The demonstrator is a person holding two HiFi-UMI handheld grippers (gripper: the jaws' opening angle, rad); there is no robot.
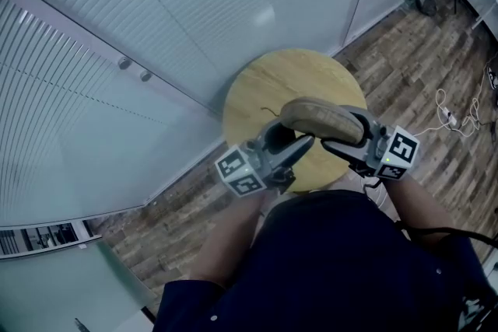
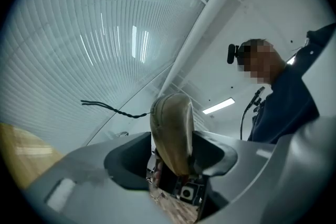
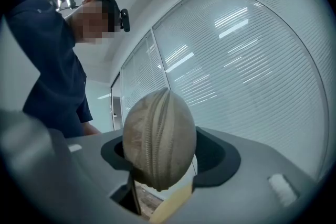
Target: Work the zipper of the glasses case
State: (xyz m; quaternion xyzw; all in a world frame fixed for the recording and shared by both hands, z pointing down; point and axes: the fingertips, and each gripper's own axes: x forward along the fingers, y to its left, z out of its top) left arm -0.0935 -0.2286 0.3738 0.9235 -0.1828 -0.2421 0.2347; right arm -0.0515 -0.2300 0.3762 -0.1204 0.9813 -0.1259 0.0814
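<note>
Tan glasses case (image 1: 323, 119) fills both gripper views, held up above a round wooden table (image 1: 257, 89), its zipper (image 3: 156, 136) line running over the near end. Right gripper (image 1: 344, 138) is clamped on one end; left gripper (image 1: 296, 144) straddles the other end, jaws apart, a gap showing beside it.

Glasses case (image 1: 323, 120) up over the near half of the round desk (image 1: 257, 85), between both grippers. Right gripper (image 1: 346, 138) has its right end clamped between the fingers. Left gripper (image 1: 305, 144) is at the left end, fingers either side with a gap. Glass wall (image 1: 194, 4) behind the desk, cable (image 1: 451, 117) on the floor (image 1: 420, 43) to the right.
</note>
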